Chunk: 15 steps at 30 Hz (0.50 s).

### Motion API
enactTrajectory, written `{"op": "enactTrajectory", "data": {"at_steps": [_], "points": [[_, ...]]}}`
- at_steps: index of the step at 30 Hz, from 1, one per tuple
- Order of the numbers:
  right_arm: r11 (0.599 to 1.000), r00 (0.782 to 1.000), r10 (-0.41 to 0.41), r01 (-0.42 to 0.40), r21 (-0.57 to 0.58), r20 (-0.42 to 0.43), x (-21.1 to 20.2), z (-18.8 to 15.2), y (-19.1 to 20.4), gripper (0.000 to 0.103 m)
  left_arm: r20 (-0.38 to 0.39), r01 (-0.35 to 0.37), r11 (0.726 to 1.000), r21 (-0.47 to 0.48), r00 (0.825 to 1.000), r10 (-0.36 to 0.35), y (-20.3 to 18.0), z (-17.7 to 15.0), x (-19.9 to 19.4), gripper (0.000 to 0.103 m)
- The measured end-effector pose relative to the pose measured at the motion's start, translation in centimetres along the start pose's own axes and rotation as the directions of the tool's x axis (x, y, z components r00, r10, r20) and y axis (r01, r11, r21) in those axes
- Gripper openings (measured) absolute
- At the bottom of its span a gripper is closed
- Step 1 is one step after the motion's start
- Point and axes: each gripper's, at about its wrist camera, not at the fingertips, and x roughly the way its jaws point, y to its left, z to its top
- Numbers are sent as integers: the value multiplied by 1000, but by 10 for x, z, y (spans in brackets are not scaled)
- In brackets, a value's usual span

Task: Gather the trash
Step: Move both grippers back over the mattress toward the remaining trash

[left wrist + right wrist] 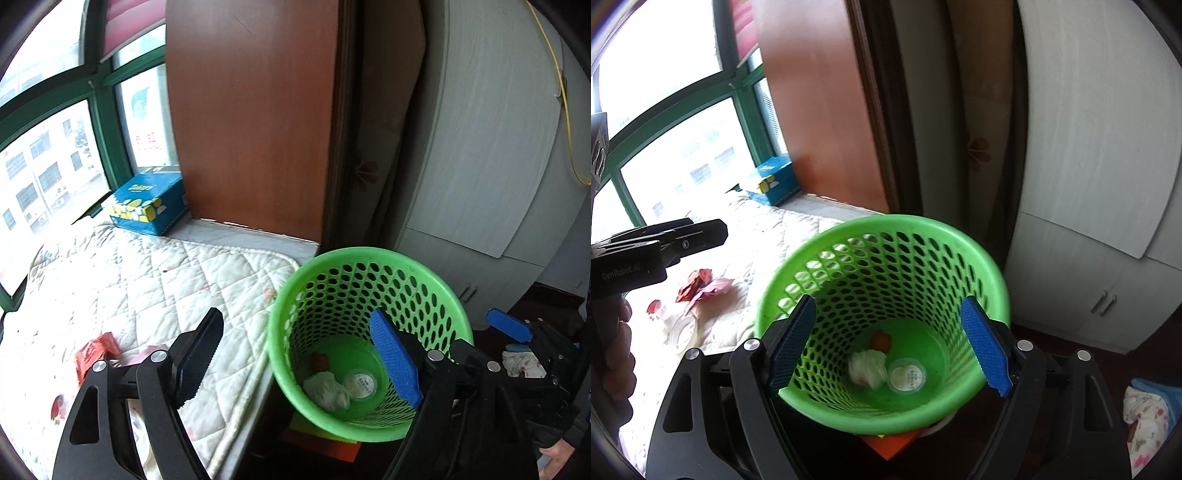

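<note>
We've got the R gripper (892,347) wide open, empty, over the green perforated bin (982,258). L gripper (303,358) also wide open, empty, straddling bin rim/quilt (147,273). In bin: crumpled tissue (868,367), round lid (907,374), orange scrap (881,339). Red wrapper (696,282) on quilt.

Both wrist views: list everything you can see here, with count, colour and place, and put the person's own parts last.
Basket: one, green perforated plastic, on the floor beside the bed.
Crumpled tissue: one, white, on the basket's bottom.
Round lid: one, clear with a white label, beside the tissue.
Orange scrap: one, at the basket's bottom; what it is cannot be told.
Red wrappers: a small pile, red and pink, on the quilt.
Quilt: one, white, covering the bed.
Tissue box: one, blue and yellow, on the windowsill.
Wardrobe: one, pale grey, behind the basket.
Left gripper: open, empty.
Right gripper: open, empty, over the basket.
</note>
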Motion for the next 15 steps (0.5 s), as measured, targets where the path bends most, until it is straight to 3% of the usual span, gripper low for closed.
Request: {"op": "enactTrajectory", "data": {"at_steps": [15], "points": [[989,993,116,-117,-88,-22,15,9,62,84,4,-99,989,-109,995,100,62,-21,-30,84]]}}
